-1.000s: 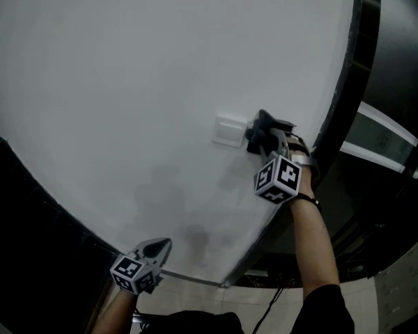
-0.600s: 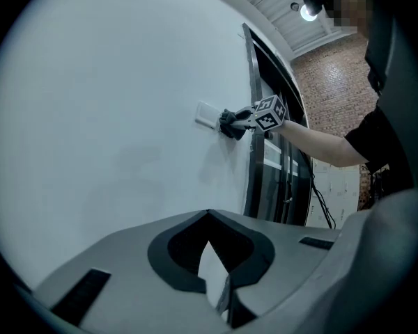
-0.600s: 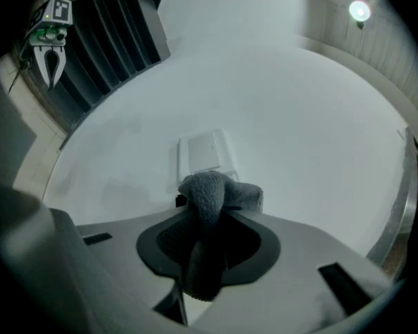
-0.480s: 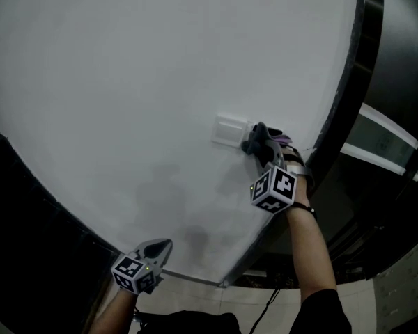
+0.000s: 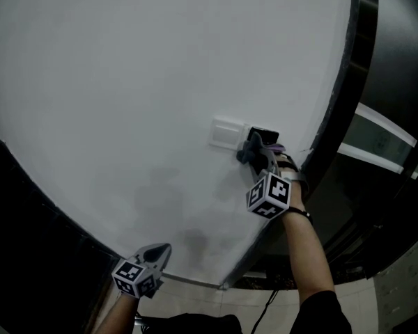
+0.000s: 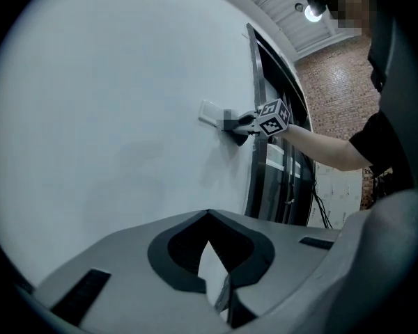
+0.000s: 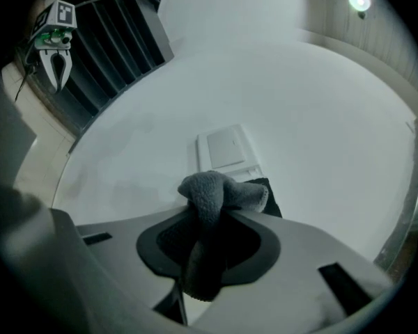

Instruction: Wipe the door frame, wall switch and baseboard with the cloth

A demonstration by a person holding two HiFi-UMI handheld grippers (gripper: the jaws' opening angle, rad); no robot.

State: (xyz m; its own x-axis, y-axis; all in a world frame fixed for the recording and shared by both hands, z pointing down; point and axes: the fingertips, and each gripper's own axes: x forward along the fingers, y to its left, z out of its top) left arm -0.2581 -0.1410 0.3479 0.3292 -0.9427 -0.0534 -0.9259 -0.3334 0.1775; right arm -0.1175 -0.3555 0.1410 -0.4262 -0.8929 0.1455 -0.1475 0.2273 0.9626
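a pale, bare wall [image 5: 125, 82] fills most of the scene, with the white wall switch [image 5: 225, 134] set low on it. to the right of the switch, the dark door frame [image 5: 343, 96] runs up the wall's edge, with dark panels [image 5: 397, 61] beyond it. well below the switch, pale floor tiles [image 5: 195, 301] show past the foot of the wall. the person's bare right forearm [image 5: 310, 256] reaches up from below and to the right of the switch.

the right tongs [image 5: 256, 152] are at the switch's right edge, clenched on a grey cloth [image 7: 207, 186]. the right gripper view shows the cloth pinched between both jaws. its fuzzy, bunched end pushes out ahead of them and lies against the wall at the edge of the switch plate. whether it overlaps the plate or only meets its rim cannot be told. the right marker cube [image 5: 269, 195] sits just below and to the right of the switch, over the wrist.

the left tongs [image 5: 158, 251] hang well below and to the left of the switch, near the foot of the wall and well apart from the cloth. their jaws are drawn together, with only a sliver of wall showing between them, and they grip nothing. the left marker cube [image 5: 131, 275] sits lower again.
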